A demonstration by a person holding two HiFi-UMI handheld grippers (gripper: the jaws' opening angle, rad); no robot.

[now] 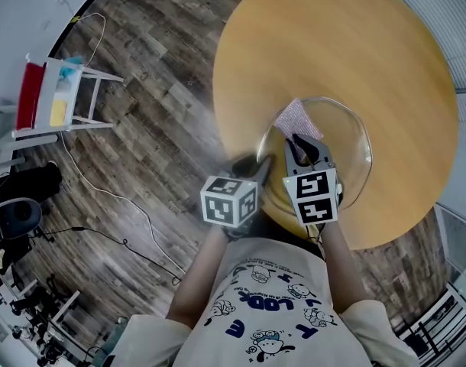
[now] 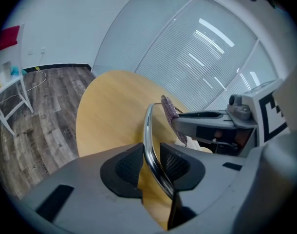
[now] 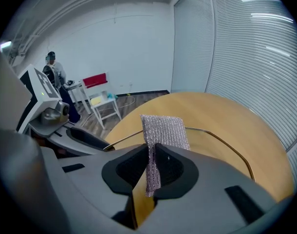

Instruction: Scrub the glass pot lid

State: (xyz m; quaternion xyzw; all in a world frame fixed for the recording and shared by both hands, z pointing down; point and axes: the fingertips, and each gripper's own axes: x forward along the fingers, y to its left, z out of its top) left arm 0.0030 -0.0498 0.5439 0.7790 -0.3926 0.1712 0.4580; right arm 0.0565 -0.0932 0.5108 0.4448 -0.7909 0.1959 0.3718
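Printed shirt fabric (image 1: 271,312) fills the bottom of the head view, nearest the lens, and past it two marker cubes ride over the near edge of the round wooden counter (image 1: 347,44). The glass lid (image 1: 347,147) sits at the counter's near side, directly ahead of the person. The left tool (image 1: 256,168) reaches its near-left edge. The right tool (image 1: 306,147) hangs over the lid's middle, carrying a silvery mesh scrub pad (image 1: 297,119) that projects away from the person toward the lid's far-left part. In the left gripper view, the lid's metal rim (image 2: 149,140) runs edge-on between the two pads, both of which bear on it, so this tool is clenched on the lid. The pad and the other tool stand just beyond, on the right. In the right gripper view, the jaws are closed on the pad's lower end. The pad stands out ahead of them, its long axis in line with the tool, and the rim arcs out from behind the pad to either side. Assessment: the glass lies straight ahead of and below the pad, and the right hand is the working hand, nearer the glass. The left hand only steadies the rim. Whether the pad touches the glass cannot be determined, nor whether the lid rests on the counter or is tipped up.
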